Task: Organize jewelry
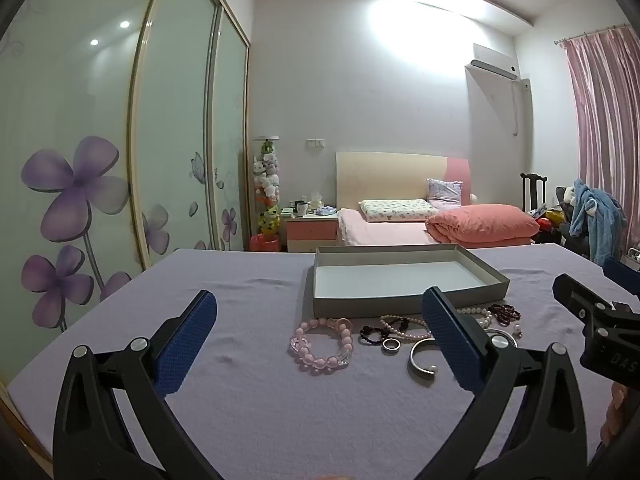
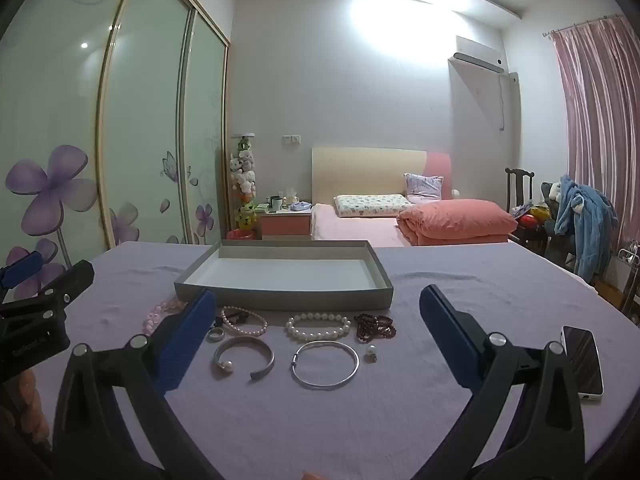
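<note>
Right wrist view: your right gripper (image 2: pixel 316 312) and left gripper (image 1: pixel 320 316) are both hanging wide open, holding nothing. One tray (image 2: pixel 280 294) is sitting behind the jewelry. A finger is hiding part of the pink bracelet (image 2: pixel 156 316). One bangle (image 2: pixel 325 365), one cuff (image 2: pixel 244 356), one ring (image 2: pixel 216 334).

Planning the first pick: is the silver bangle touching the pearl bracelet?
Apart. The right wrist view shows purple cloth between the bangle and the pearl bracelet.
</note>
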